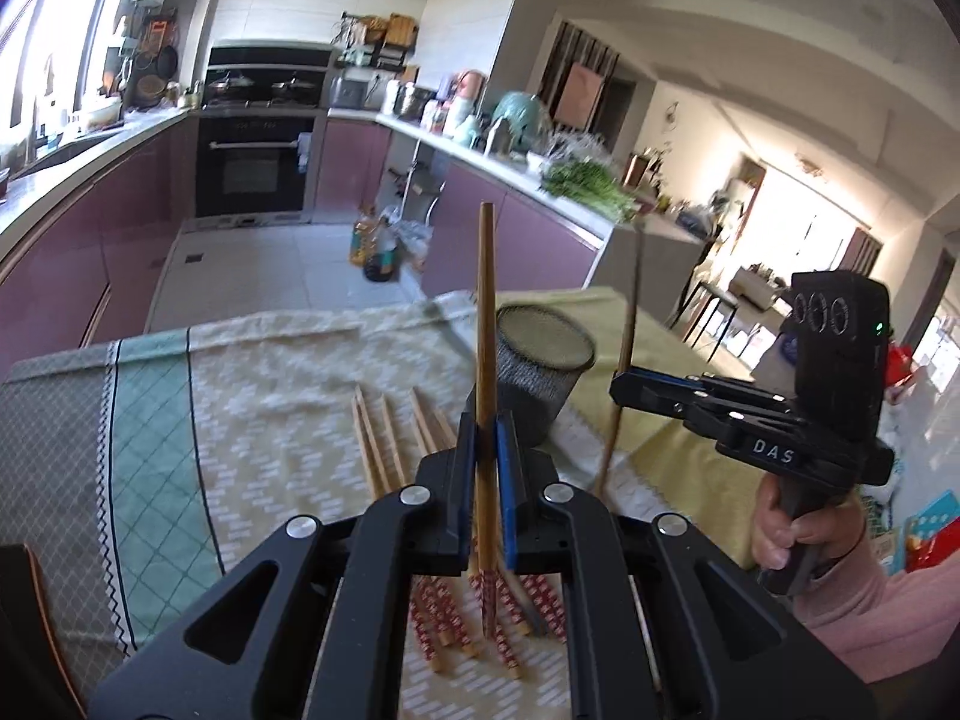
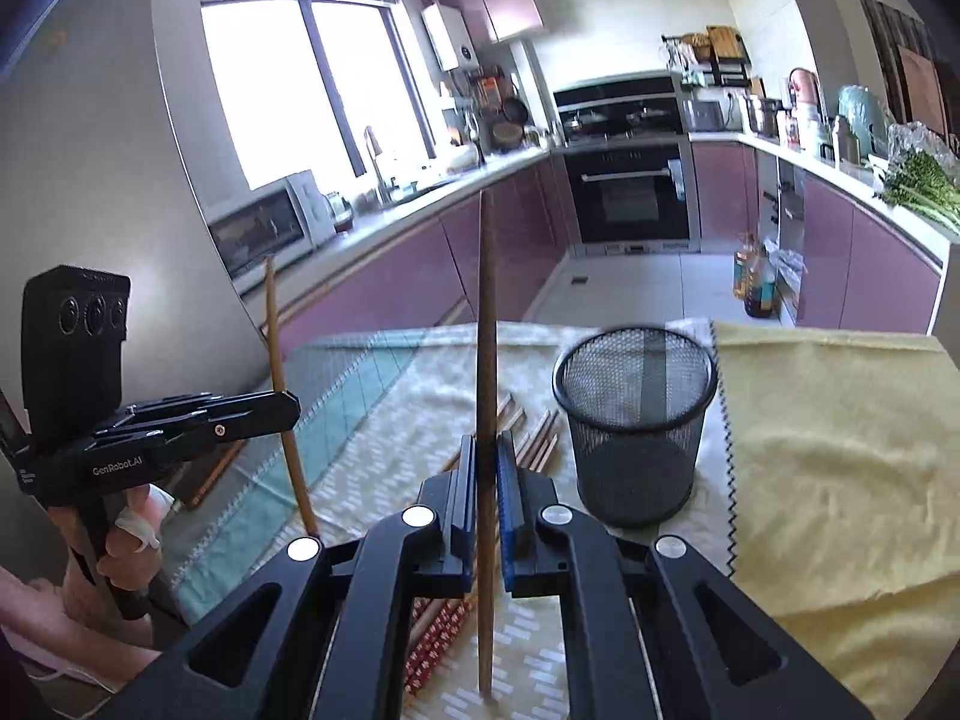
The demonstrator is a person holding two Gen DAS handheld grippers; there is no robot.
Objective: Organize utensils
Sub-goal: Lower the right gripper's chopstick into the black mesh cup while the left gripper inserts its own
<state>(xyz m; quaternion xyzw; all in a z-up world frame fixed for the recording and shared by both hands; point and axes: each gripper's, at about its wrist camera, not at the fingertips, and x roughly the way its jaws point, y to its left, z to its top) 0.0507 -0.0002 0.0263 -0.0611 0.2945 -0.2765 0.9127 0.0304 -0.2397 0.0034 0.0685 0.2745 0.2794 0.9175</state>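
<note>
My left gripper (image 1: pixel 486 429) is shut on a wooden chopstick (image 1: pixel 485 312) that stands upright above the table. My right gripper (image 2: pixel 486 456) is shut on another upright chopstick (image 2: pixel 487 324); it also shows in the left wrist view as the right gripper (image 1: pixel 621 387) with its chopstick (image 1: pixel 627 324). The left gripper (image 2: pixel 288 405) and its chopstick (image 2: pixel 276 330) appear at the left of the right wrist view. Several chopsticks (image 1: pixel 384 450) with red patterned ends lie on the patterned cloth (image 1: pixel 270 420) below. A black mesh cup (image 2: pixel 636 420) stands upright just right of them, nothing visible inside.
A yellow cloth (image 2: pixel 840 468) covers the table's right part. A hand (image 1: pixel 780 528) in a pink sleeve holds the right gripper's handle. Beyond the table are purple kitchen cabinets (image 2: pixel 420 264), an oven (image 2: pixel 630 192) and bottles on the floor (image 2: pixel 759 288).
</note>
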